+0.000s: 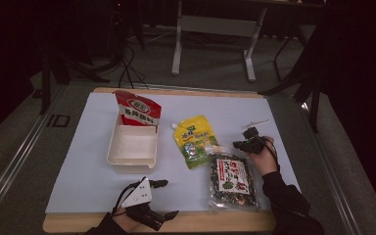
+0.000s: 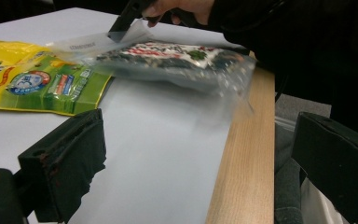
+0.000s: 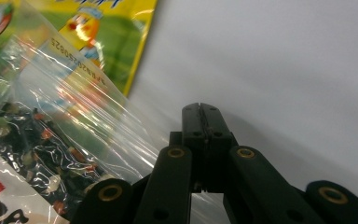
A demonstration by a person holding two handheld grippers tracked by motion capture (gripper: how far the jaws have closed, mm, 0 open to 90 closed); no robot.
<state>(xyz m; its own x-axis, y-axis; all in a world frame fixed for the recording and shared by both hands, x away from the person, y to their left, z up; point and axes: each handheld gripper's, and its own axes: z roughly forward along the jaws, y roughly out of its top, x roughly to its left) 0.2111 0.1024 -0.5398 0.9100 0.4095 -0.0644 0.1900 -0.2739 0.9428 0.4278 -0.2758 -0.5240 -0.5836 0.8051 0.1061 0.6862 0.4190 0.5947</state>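
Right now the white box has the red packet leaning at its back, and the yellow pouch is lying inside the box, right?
Not quite. The yellow pouch lies flat on the table's white sheet to the right of the white box, between it and the clear bag of dark bits. The red packet does stand at the box's back. The high view shows it.

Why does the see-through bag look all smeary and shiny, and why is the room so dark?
In the left gripper view the clear bag is smeared by motion blur. In the right gripper view its plastic throws bright glare streaks, and the shut right tool up close is soft. In the high view the table is lit while the floor behind sinks into dim shadow.
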